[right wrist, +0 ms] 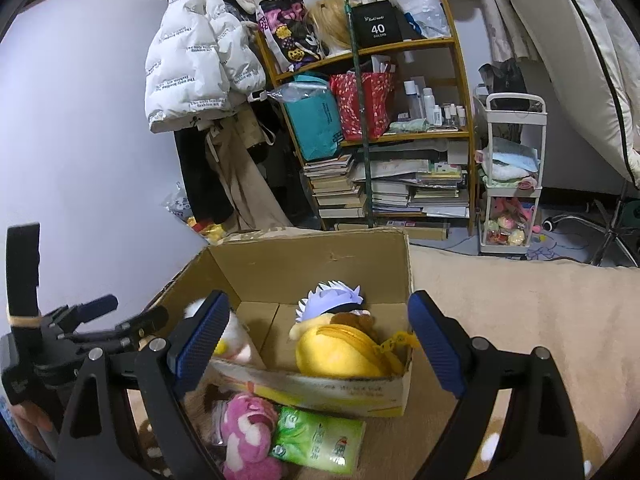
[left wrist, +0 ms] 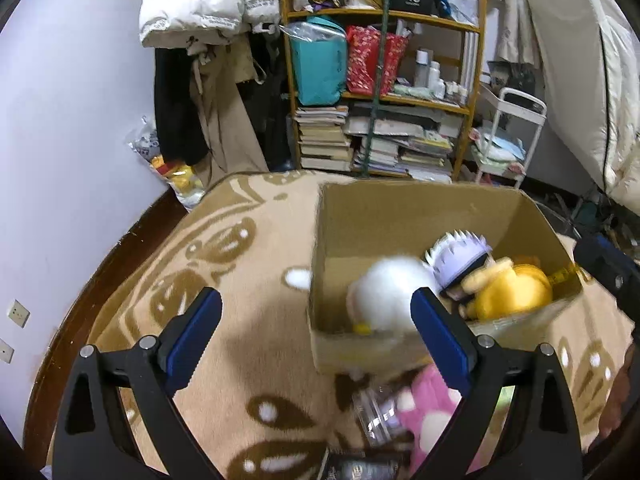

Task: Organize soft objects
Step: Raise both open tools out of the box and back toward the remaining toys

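An open cardboard box [left wrist: 360, 220] [right wrist: 320, 256] stands on a beige patterned blanket [left wrist: 240, 248]. Inside lie a white plush [left wrist: 388, 292] [right wrist: 236, 340], a purple spiky-haired doll [left wrist: 460, 256] [right wrist: 332, 300] and a yellow plush [left wrist: 512, 292] [right wrist: 340, 348]. A pink plush [left wrist: 428, 412] [right wrist: 248, 436] lies on the blanket in front of the box, beside a clear plastic jar [left wrist: 376, 412]. My left gripper [left wrist: 316, 340] is open and empty, above the box's near left corner. My right gripper [right wrist: 320, 344] is open and empty, above the box's front wall.
A green tissue pack [right wrist: 320, 436] lies next to the pink plush. A wooden shelf [right wrist: 460, 136] of books and bags, hanging coats [right wrist: 200, 64] and a white trolley [right wrist: 516, 184] stand behind. The left gripper shows at the left of the right wrist view [right wrist: 100, 320].
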`<state>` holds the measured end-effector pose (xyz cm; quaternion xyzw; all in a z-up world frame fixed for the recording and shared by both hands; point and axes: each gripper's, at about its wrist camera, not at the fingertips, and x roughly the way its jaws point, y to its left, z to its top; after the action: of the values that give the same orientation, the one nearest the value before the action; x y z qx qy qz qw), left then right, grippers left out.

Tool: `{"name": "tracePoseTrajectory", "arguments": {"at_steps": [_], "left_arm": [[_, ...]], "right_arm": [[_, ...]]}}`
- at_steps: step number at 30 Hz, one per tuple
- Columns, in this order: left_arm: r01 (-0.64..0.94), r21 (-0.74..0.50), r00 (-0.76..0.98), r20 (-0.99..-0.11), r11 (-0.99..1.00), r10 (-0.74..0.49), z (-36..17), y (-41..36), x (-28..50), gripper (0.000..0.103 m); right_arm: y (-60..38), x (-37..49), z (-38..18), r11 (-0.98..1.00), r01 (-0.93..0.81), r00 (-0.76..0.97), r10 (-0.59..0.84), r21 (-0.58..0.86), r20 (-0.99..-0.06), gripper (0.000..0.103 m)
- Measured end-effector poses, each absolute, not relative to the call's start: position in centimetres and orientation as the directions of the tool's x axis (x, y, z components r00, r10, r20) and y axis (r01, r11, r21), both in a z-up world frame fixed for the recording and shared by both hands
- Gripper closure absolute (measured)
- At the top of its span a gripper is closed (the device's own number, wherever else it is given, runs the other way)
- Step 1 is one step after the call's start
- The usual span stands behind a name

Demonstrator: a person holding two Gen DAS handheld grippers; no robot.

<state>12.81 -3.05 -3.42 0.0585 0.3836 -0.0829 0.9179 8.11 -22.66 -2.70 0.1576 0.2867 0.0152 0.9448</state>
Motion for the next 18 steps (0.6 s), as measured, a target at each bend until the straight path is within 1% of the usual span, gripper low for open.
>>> {"name": "tracePoseTrajectory", "arguments": {"at_steps": [8,18], "left_arm": [[0.228,0.090,0.695,-0.712,0.969,-0.098,-2.5,-3.4,8.8,0.009],[0.244,0.092,0.649,-0.755,0.965,-0.093,-3.0,-2.9,6.6,0.009]], "right_arm": [[-22.3,5.5,-0.7,0.942,0.039,0.844,0.147,0.333,-0.516,0.008],[-21.2,2.9,-0.5,0.927,0.011,0.799,0.217,0.374,-0.560,0.008]]}}
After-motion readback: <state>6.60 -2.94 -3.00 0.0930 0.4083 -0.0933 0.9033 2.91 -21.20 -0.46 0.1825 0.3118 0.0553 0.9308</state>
